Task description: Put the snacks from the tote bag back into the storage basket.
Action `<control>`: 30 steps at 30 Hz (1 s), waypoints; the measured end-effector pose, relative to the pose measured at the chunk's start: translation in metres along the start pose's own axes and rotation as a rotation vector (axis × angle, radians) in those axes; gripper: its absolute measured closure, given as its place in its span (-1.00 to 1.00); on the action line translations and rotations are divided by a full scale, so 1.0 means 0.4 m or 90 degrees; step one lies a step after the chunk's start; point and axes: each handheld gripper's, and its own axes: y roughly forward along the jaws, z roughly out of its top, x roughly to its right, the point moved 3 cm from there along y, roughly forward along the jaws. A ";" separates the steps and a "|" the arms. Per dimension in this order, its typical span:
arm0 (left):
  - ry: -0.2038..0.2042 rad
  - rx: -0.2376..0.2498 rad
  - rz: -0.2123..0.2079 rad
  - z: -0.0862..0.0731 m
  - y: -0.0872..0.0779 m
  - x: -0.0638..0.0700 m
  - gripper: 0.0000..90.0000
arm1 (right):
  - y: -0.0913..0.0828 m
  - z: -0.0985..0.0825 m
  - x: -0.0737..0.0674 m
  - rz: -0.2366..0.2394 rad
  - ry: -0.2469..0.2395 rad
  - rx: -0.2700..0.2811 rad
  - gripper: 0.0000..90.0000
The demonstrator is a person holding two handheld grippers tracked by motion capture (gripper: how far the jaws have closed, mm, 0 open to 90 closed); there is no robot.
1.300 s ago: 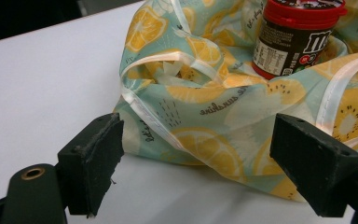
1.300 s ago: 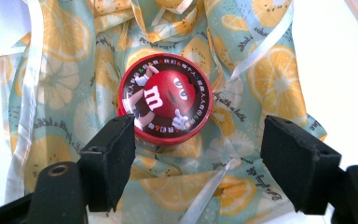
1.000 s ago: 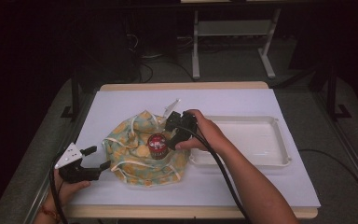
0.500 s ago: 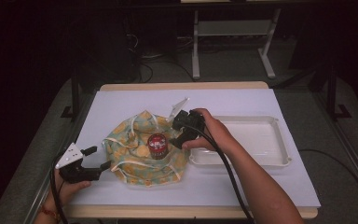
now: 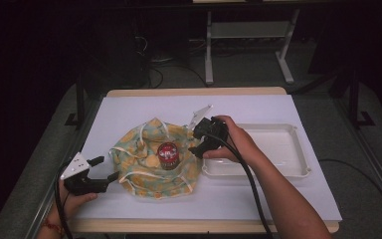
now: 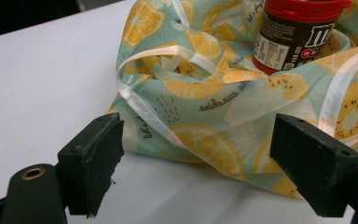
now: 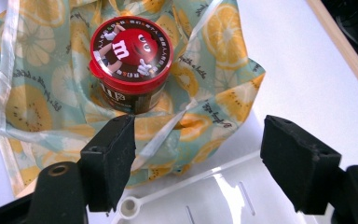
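Dark floor and black room sit all around our white table (image 5: 129, 107), and a grey metal stand (image 5: 248, 40) is behind it.

We count one cloth bag (image 5: 139, 164), one candy tub (image 5: 168, 155), one white tray (image 5: 278, 149) and two grippers.

We see the cloth bag lying open and flat near the middle of the table. It is light green with yellow lemon slices and white ribbon edges. Small dark writing is printed on it, and in the left gripper view one bit (image 6: 221, 100) looks like "sunshine", but we cannot be sure.

We see the candy tub standing upright on the cloth, in the middle of it. Its lid is red with a red M&M's candy face and a big white "m" (image 7: 121, 49). The side is dark brown with a white label of tiny words we cannot read (image 6: 272, 49).

We see the tray lying just right of the bag, touching its edge, with nothing in it.

Our left gripper (image 5: 99, 172) is at the bag's left edge, low over the table. Its jaws are wide apart and hold nothing.

Our right gripper (image 5: 199, 142) is over the spot where the bag meets the tray. Its jaws are wide apart too, and the tub sits just ahead of them.
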 end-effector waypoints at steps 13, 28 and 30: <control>0.006 -0.007 -0.005 -0.001 0.003 0.002 -0.63 | -0.031 -0.046 0.011 -0.026 0.008 0.041 -0.44; 0.005 -0.007 -0.006 -0.002 0.002 0.002 -0.63 | -0.033 -0.095 0.007 -0.077 0.019 0.101 -0.54; 0.006 -0.008 -0.006 -0.002 0.001 0.002 -0.63 | -0.034 -0.103 0.006 -0.082 0.020 0.114 -0.56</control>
